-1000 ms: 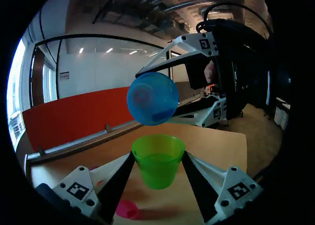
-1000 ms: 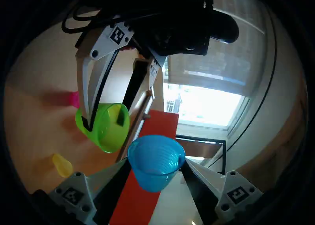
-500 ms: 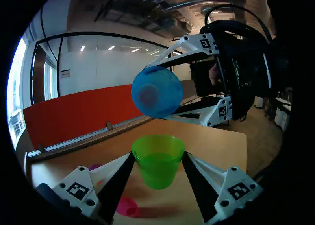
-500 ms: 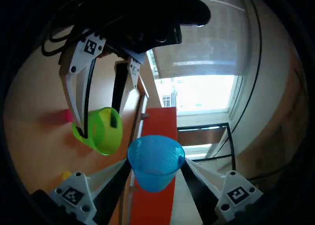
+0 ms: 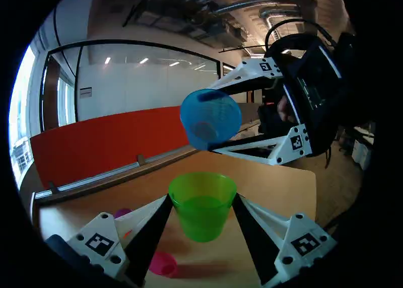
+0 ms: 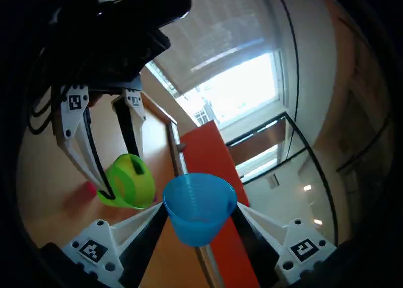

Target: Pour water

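Left gripper grips a green cup of water; right gripper grips a tilted blue cup; jolting risks spilling.

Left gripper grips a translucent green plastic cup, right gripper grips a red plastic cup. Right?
One slip: the right gripper grips a translucent blue plastic cup, not a red one; the right gripper view shows it. The left gripper does grip the translucent green plastic cup.

- lower cup is sitting between the fingers of the left gripper
- upper cup is hanging tipped in the right gripper, above and behind it
- small cup is sitting on the table, lower left
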Demonstrator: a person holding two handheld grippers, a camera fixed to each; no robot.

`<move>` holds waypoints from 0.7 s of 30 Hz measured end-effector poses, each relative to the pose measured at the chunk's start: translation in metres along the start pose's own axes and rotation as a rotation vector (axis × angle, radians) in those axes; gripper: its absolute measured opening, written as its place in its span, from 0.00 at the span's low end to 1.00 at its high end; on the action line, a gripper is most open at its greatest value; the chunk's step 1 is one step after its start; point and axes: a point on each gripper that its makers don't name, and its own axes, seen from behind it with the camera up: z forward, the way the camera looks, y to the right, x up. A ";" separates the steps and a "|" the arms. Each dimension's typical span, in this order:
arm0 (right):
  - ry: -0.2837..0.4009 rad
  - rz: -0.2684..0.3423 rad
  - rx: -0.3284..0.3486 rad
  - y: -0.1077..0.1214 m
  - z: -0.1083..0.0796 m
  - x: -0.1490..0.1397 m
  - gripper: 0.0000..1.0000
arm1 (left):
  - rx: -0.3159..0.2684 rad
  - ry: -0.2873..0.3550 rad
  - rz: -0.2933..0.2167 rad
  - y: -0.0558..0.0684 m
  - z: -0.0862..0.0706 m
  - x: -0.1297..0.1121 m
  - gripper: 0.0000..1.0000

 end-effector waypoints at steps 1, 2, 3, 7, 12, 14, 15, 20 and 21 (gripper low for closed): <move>-0.004 0.030 -0.009 0.002 0.000 -0.002 0.90 | 0.001 0.000 -0.001 0.000 0.000 0.000 0.86; -0.008 0.060 -0.017 0.004 -0.001 -0.003 0.90 | 0.001 -0.001 -0.001 0.000 -0.001 0.000 0.86; -0.013 0.095 -0.028 0.006 -0.001 -0.005 0.90 | 0.002 -0.001 -0.002 -0.001 -0.001 0.000 0.86; -0.033 0.230 -0.059 0.010 -0.003 -0.015 0.90 | 0.004 0.000 -0.005 -0.002 -0.002 0.001 0.86; -0.065 0.390 -0.078 0.012 -0.006 -0.031 0.90 | 0.007 -0.001 -0.005 -0.003 -0.002 0.001 0.86; -0.081 0.445 -0.086 0.012 -0.007 -0.039 0.90 | 0.008 -0.002 -0.007 -0.004 -0.002 0.001 0.86; -0.087 0.472 -0.087 0.012 -0.007 -0.043 0.90 | 0.008 -0.003 -0.007 -0.004 -0.003 0.000 0.86; -0.114 0.580 -0.082 0.008 -0.009 -0.057 0.90 | 0.010 -0.010 -0.005 -0.004 -0.003 -0.002 0.85; -0.122 0.599 -0.076 0.005 -0.009 -0.059 0.90 | 0.012 -0.012 -0.003 -0.005 -0.002 -0.003 0.85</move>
